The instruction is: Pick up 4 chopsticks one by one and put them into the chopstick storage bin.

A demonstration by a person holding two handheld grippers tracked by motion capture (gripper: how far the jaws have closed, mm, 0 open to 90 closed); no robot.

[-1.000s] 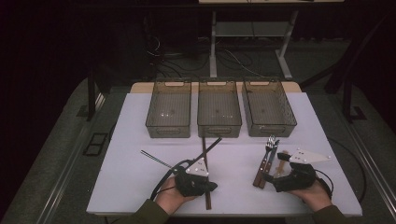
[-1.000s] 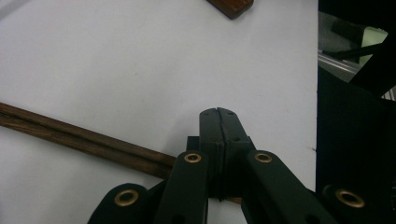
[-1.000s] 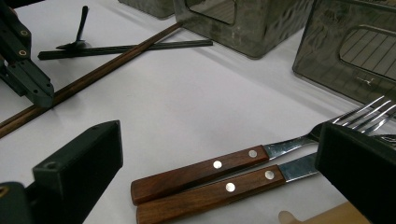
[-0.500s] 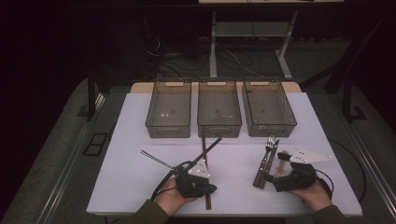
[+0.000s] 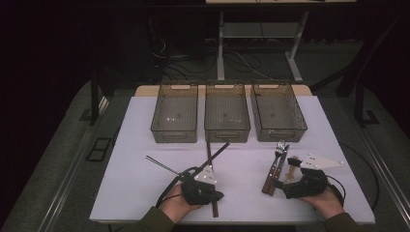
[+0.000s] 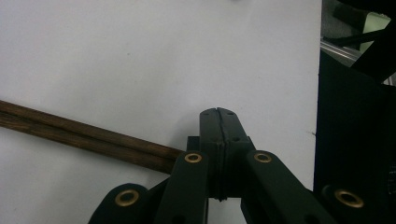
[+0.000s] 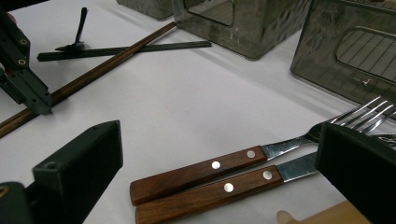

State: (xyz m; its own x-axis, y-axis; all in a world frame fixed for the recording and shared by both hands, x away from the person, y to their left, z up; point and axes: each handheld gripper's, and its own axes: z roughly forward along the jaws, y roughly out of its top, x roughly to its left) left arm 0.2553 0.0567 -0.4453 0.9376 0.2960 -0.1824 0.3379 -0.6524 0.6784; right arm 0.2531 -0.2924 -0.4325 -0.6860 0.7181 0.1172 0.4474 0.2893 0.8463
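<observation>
A person's right gripper (image 5: 283, 182), jaws wide apart, rests at the white table's (image 5: 145, 193) near edge around two wooden-handled steel forks (image 7: 224, 175), likely about to clamp one for a clear plastic bin (image 5: 278, 113), while the left gripper (image 6: 218, 122) sits closed beside brown wooden chopsticks (image 6: 84, 137).

Two black hand-held grippers, olive sleeves at the wrists

The left gripper (image 5: 211, 192) was matte black, with brass-coloured rivets in its linkage arms, small screw holes near the jaw tips, a pale three-cornered plate on top and a black cable looping off it. The right gripper (image 5: 276, 183) was black too, with blocky square-ended jaws and a larger pale three-cornered plate dotted with dark marks, and a thin cable behind. The left hand (image 5: 175, 207) and right hand (image 5: 329, 203) emerged from dull olive sleeves.
</observation>
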